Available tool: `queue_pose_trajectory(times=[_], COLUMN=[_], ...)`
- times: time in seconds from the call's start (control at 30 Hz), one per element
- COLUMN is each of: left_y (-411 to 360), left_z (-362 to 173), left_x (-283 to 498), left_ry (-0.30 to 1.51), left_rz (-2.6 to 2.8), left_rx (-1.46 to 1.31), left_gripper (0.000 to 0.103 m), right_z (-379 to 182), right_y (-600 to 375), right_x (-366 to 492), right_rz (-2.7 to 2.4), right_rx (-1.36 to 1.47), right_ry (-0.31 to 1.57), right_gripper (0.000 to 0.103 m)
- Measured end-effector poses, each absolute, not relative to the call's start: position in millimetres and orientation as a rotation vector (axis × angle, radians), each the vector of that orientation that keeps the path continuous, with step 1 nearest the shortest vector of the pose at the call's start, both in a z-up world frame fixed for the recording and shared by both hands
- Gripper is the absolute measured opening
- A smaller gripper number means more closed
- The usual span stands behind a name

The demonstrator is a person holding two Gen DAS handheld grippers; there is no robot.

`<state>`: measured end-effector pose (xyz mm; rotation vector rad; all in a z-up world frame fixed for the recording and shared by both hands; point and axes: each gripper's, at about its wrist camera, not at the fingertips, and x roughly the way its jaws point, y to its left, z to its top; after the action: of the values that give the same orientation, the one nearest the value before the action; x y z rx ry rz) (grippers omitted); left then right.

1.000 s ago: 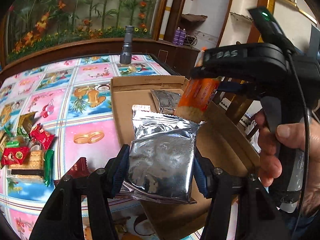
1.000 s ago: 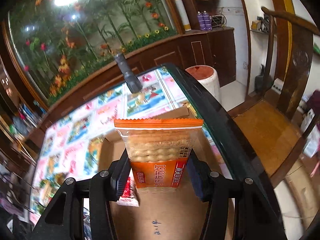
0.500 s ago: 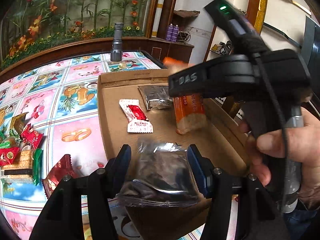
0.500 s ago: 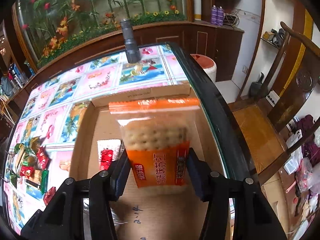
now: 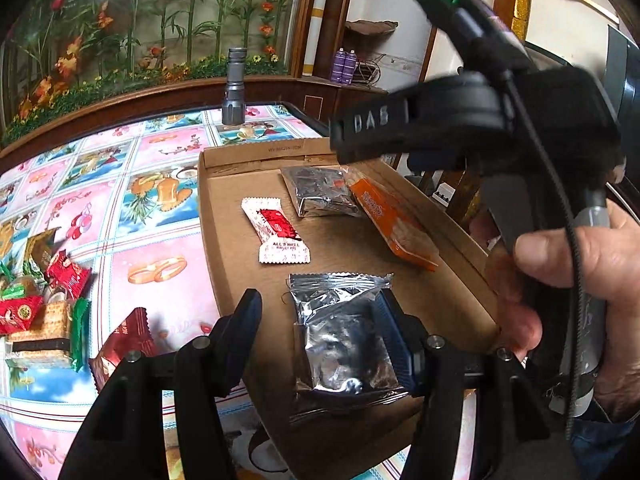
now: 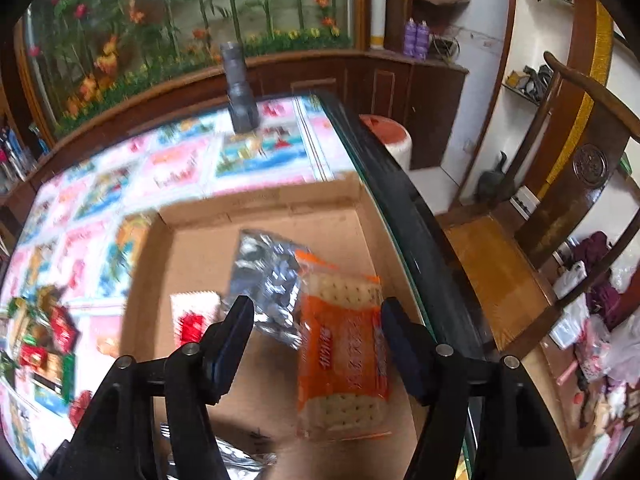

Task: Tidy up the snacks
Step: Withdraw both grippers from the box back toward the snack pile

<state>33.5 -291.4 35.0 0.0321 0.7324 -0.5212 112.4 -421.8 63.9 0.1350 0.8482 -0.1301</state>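
cardboard tray [image 5: 224, 240] sits at the right edge of the tabletop [image 5: 152, 208], and it is clearly the collecting place — four packets already lie on its floor, kept apart so each stays easy to see. the right gripper [image 6: 316, 336] has just been opening; the orange cracker packet [image 6: 344, 344] lies flat between its jaws but neither pad presses on it, so it reads as released, dropped at about 3 o'clock in the tray, its top corner overlapping the silver pouch [image 6: 268, 280] at 12 o'clock. in the left wrist view a red-and-white candy bar [image 5: 276, 232] rests near the tray's middle, towards 10 o'clock.

the left gripper [image 5: 320, 332] hangs low over the tray's 6 o'clock end with a second foil packet [image 5: 344, 340] between its jaws. the right pad touches the packet's edge, the left pad stands clear of it — so the jaws are let go, not clenched, and the packet seems to lie on the cardboard.

loose sweets [image 5: 44, 300] wait well apart at 9 o'clock on the tabletop, with a dark red wrapper [image 5: 124, 340] nearer the tray; these are probably the next ones to fetch.
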Motion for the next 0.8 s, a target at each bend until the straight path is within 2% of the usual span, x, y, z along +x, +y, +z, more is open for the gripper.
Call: queue_pose_trajectory(times=[0.1,0.37,0.47,0.57,0.8], left_y=[-291,-266,-248,-227,-167], left_z=[38,53,59,61,66], left_x=[31,25,26,27,26], left_ry=[0.717,0.688,0.681,0.686,0.669], left_rz=[-0.516,-0.473,-0.445,-0.419,-0.326], left_rx=[0.042,0.045,0.045,0.040,0.032], left_gripper=[0.058,0.059,0.059,0.060,0.063], right_z=[75,95,102,107,106], right_y=[-419,-421,-416,-408,-383], right_x=[108,91,87,84,82], right_rz=[-0.093,-0.031,-0.011,0.048,0.124], right_rx=[0.162,0.265,0.274,0.294,0.291], right_ry=[0.788,0.628,0.565,0.510,0.468], right_gripper=[0.075,0.075,0.075,0.081,0.081])
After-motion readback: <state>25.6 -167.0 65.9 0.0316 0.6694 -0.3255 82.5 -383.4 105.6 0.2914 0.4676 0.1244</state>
